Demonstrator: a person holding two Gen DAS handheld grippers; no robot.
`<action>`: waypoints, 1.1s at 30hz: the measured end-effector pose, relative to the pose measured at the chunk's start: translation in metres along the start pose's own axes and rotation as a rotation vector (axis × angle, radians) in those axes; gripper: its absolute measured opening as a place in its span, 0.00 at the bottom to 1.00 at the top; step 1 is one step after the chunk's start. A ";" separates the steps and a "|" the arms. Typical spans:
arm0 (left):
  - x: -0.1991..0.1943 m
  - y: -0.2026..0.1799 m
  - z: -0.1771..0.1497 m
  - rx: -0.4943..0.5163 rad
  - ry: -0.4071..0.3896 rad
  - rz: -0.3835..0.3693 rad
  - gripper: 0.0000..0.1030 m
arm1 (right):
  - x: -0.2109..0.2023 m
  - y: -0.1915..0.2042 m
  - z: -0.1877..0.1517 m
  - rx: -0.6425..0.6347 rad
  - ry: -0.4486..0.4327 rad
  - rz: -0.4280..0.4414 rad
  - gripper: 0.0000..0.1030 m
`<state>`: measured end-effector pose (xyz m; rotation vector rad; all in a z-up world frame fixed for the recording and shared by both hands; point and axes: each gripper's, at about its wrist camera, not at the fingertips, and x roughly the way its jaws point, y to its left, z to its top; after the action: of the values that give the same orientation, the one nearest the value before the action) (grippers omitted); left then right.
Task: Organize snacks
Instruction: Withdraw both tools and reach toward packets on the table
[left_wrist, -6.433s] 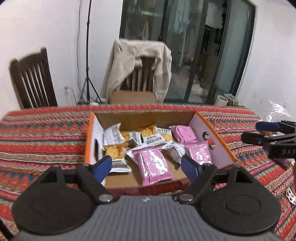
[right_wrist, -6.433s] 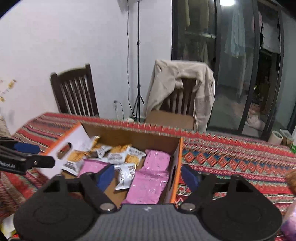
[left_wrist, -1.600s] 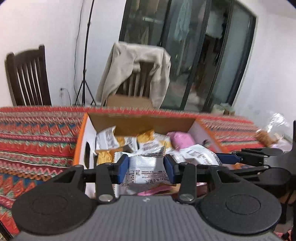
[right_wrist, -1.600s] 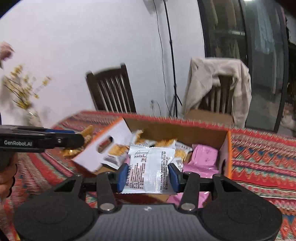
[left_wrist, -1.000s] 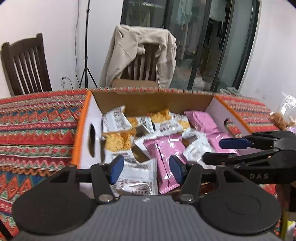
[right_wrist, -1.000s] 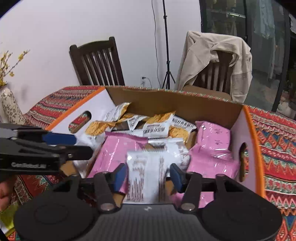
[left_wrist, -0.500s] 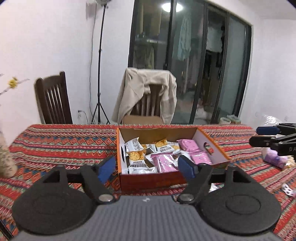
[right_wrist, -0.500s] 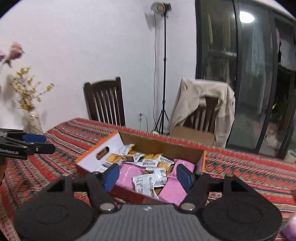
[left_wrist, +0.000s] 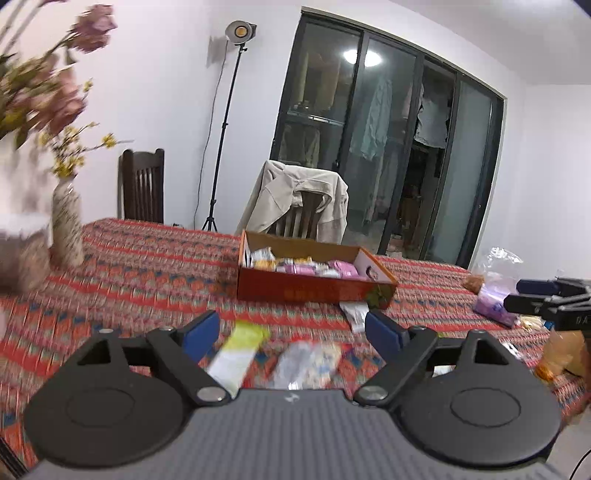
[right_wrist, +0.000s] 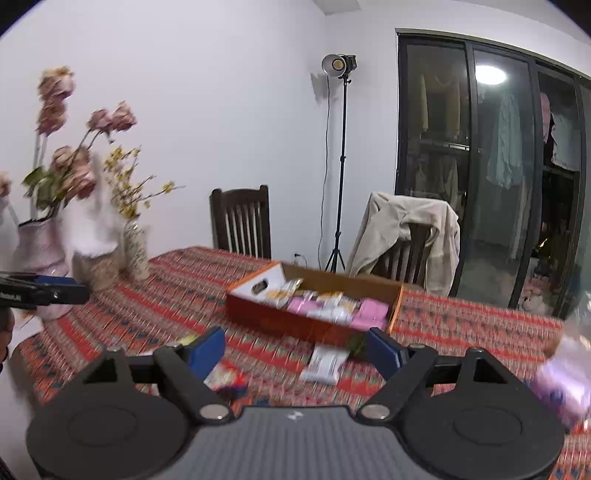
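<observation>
The cardboard snack box (left_wrist: 317, 290) sits on the worktop (left_wrist: 147, 266), which is covered with a red patterned cloth, and in front of the chair draped with a beige jacket (left_wrist: 295, 199). Inside the box lie pink packets (right_wrist: 306, 306) and white-and-orange packets (left_wrist: 264, 258), loosely heaped. A single white packet (right_wrist: 325, 363) lies on the cloth just beside the box's near wall. Nearer the camera than the box, a yellow-green packet (left_wrist: 240, 354) and what looks like a clear wrapped packet (left_wrist: 310, 363) lie on the cloth, both too blurred to read.

The left tool (left_wrist: 291, 332) hangs well back from the box; its jaws have just been opening and stand wide, with nothing between them. The right tool (right_wrist: 295, 352) is likewise well back from the box, and its jaws have also just been opening; they stand wide and hold nothing.

To the right of the box, near the worktop's edge, are plastic bags of snacks (left_wrist: 495, 291). To the left of the box stand a slim patterned vase (right_wrist: 136, 254) with yellow sprigs and a larger pink vase (right_wrist: 37, 254) with faded roses. Behind the box are a dark wooden chair (right_wrist: 240, 225), a light stand (right_wrist: 338, 166) and glass sliding doors (left_wrist: 388, 158).
</observation>
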<state>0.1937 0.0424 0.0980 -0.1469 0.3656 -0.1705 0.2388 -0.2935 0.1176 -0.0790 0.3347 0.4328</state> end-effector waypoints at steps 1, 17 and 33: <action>-0.007 -0.002 -0.010 -0.007 0.005 0.009 0.85 | -0.007 0.005 -0.010 0.003 0.005 0.000 0.81; -0.025 0.002 -0.093 -0.022 0.153 0.100 0.87 | -0.030 0.057 -0.127 0.062 0.154 0.001 0.83; 0.073 0.027 -0.064 0.006 0.192 0.096 0.83 | 0.034 0.031 -0.114 0.148 0.157 -0.041 0.81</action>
<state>0.2411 0.0471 0.0094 -0.1073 0.5628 -0.0906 0.2208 -0.2685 -0.0012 0.0253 0.5173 0.3604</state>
